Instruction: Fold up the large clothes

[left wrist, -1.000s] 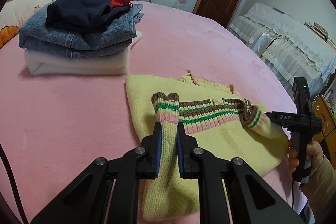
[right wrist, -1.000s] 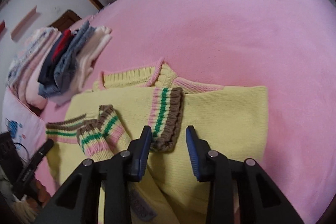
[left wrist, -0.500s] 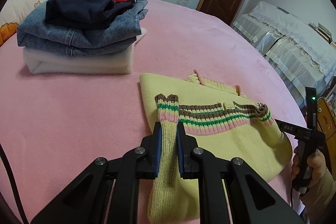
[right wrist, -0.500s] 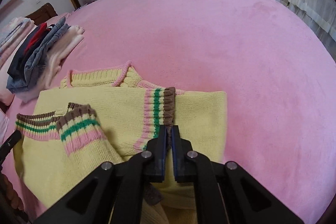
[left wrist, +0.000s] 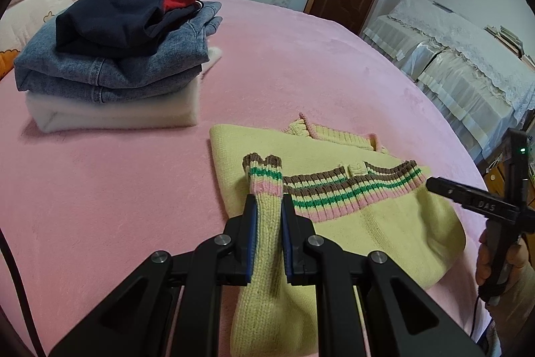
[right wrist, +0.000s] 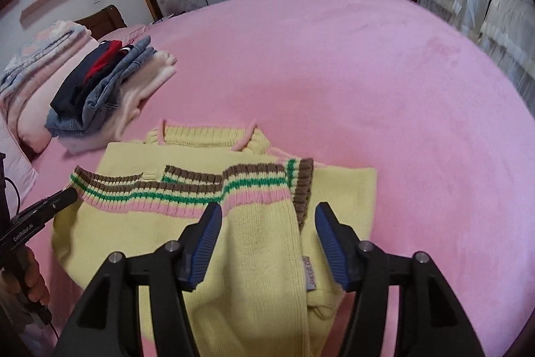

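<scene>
A yellow knit sweater (left wrist: 384,230) (right wrist: 254,256) with pink, green and brown striped bands lies partly folded on the pink bed. My left gripper (left wrist: 269,209) is shut on one sleeve just behind its striped cuff (left wrist: 264,173). It also shows at the left edge of the right wrist view (right wrist: 67,196). My right gripper (right wrist: 267,213) hovers over the other sleeve, its jaws opening. The sleeve's cuff (right wrist: 301,186) lies between the blue pads without touching them. Seen from the left wrist, the right gripper (left wrist: 433,184) is at the sweater's right edge, held by a hand (left wrist: 488,256).
A stack of folded clothes (left wrist: 117,56) (right wrist: 100,96), dark top over denim over white, sits at the bed's far left. The pink blanket (left wrist: 100,189) (right wrist: 401,89) spreads around the sweater. Covered furniture (left wrist: 468,62) stands beyond the bed on the right, with bedding (right wrist: 40,62) at the headboard.
The right gripper shut on the sleeve cuff half a second ago and has now let go, lifting slightly. The left gripper stays shut on its sleeve.
</scene>
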